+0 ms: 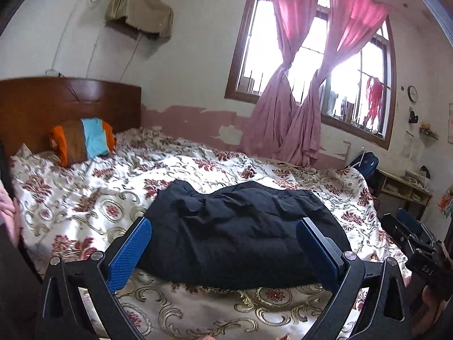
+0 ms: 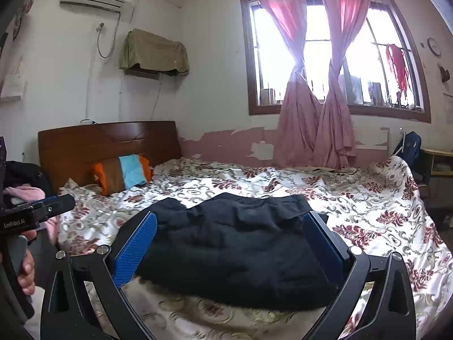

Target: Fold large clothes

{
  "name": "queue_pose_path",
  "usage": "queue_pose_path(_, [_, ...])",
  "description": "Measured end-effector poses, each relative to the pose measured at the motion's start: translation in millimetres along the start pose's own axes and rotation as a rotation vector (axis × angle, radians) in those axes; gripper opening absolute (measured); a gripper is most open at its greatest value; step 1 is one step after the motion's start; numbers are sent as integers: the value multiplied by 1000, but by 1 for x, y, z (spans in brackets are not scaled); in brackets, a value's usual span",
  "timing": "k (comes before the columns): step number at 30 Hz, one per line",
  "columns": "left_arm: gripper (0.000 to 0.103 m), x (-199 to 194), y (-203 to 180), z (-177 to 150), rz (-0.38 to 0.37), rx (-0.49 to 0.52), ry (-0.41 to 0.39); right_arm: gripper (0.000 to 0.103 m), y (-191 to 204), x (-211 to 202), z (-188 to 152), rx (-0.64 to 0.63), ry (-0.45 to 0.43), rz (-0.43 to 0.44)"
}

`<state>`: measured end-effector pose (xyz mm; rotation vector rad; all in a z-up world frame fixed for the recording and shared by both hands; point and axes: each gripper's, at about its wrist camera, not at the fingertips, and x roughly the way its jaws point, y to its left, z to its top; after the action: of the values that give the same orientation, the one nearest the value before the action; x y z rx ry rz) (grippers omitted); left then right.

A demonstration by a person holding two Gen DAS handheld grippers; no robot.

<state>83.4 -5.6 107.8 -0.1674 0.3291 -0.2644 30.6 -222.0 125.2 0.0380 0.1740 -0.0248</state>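
Both the left gripper (image 1: 223, 249) and right gripper (image 2: 230, 243) hover level above the bed (image 1: 85, 198), jaws spread wide, empty, framing the folded black jacket (image 1: 240, 235) lying there.

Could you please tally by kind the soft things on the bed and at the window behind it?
Dark garment lying folded on the bed: 1
Striped pillow by the headboard: 1
Floral bedspread: 1
Pink curtains, knotted, left one and right one: 2
Total: 5
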Motion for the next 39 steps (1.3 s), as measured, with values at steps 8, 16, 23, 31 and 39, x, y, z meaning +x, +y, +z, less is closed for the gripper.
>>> queue_pose_path(8, [103, -47, -6, -20, -18, 25, -20, 101, 11, -43, -4, -7, 4, 8])
queue_pose_path(16, [103, -66, 2, -40, 58, 11, 29, 101, 24, -68, -17, -37, 27, -4])
queue_pose_path(23, [103, -83, 4, -59, 132, 39, 42, 101, 33, -81, -27, -21, 18, 3])
queue_pose_path(31, [103, -90, 3, -67, 166, 87, 42, 101, 36, -75, -41, -32, 66, -10])
queue_pose_path(39, [103, -95, 5, -64, 167, 74, 23, 101, 35, -65, -54, -17, 125, 0])
